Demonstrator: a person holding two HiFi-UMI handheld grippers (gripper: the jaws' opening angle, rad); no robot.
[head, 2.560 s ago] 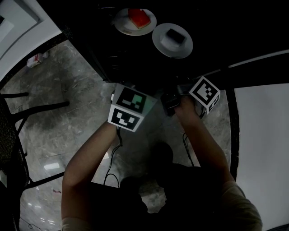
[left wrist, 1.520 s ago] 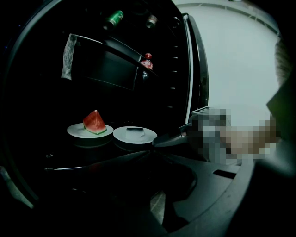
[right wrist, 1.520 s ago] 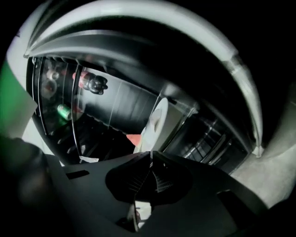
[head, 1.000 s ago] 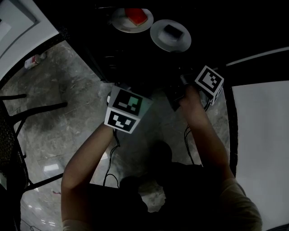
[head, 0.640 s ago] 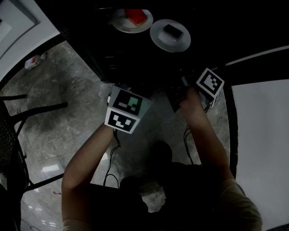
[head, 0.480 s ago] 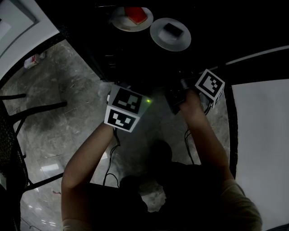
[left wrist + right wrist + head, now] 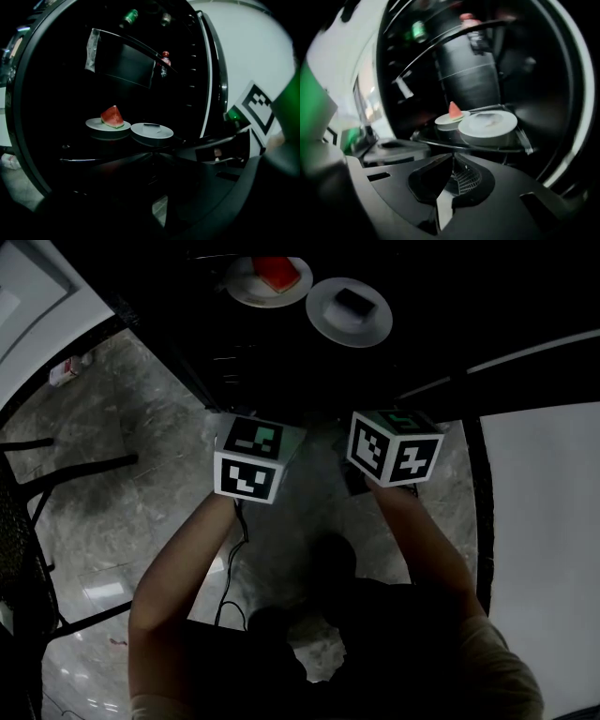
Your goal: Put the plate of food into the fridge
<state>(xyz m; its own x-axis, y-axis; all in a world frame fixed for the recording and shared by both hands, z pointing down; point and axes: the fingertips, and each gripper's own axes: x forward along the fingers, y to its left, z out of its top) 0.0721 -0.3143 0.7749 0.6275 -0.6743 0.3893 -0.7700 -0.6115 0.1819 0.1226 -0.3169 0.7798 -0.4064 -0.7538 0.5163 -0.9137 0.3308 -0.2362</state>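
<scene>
Two white plates stand side by side on a glass shelf (image 7: 506, 146) inside the dark, open fridge. One holds a red watermelon slice (image 7: 274, 275) (image 7: 112, 117) (image 7: 454, 110); the other plate (image 7: 349, 313) (image 7: 151, 131) (image 7: 488, 123) carries a small dark piece of food. Both grippers hang in front of the fridge, below the shelf and apart from the plates. My left gripper (image 7: 153, 153) is shut with nothing in it, its marker cube (image 7: 248, 461) at centre left. My right gripper (image 7: 452, 158) is also shut and empty, its cube (image 7: 394, 447) beside the left one.
The white fridge door (image 7: 544, 521) stands open at the right. Bottles (image 7: 164, 63) and a green can (image 7: 131, 16) sit higher up in the fridge. Grey marble floor (image 7: 122, 474) lies below, with a black chair (image 7: 28, 521) at the left and a cable (image 7: 234, 559).
The right gripper has rolled and shifted left, so its cube shows other faces and sits closer to the left cube. The left gripper has barely moved. Both plates stay on the shelf.
</scene>
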